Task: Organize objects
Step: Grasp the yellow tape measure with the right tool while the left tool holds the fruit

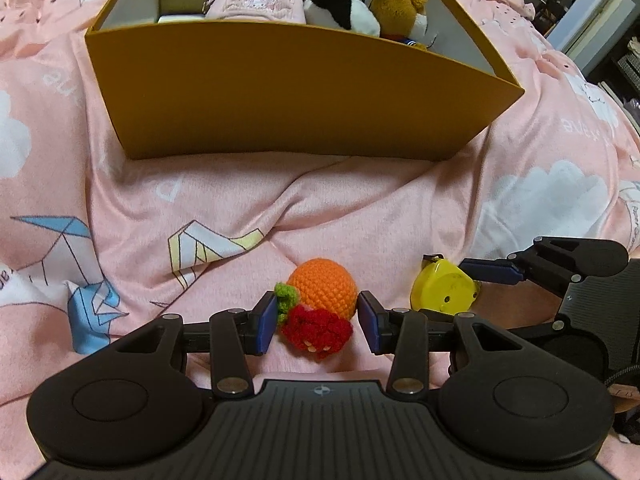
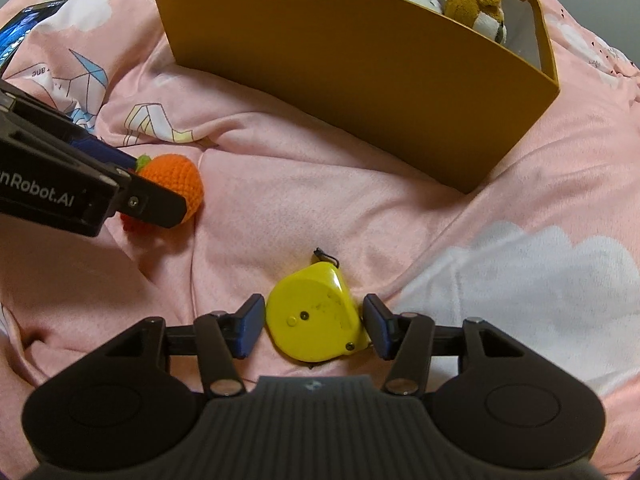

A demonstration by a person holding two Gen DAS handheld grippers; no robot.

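Parted hand-held grippers [image 1: 317, 322] [image 2: 313, 330] straddle knobbly crocheted fruit [image 1: 320, 304] and smooth yellow plastic casing [image 2: 314, 314] (neither clamped).

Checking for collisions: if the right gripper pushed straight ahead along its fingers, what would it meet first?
Probably the yellow tape measure, lying between the right gripper and its open fingers, then the pink quilt beneath.

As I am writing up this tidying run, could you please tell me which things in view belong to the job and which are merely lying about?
Belongs to the job:
- crocheted fruit, between the left gripper's open jaws
- yellow tape measure, between the right gripper's open jaws
- orange box, with plush toys and a pink pouch inside

Just lying about:
- pink quilt
- phone
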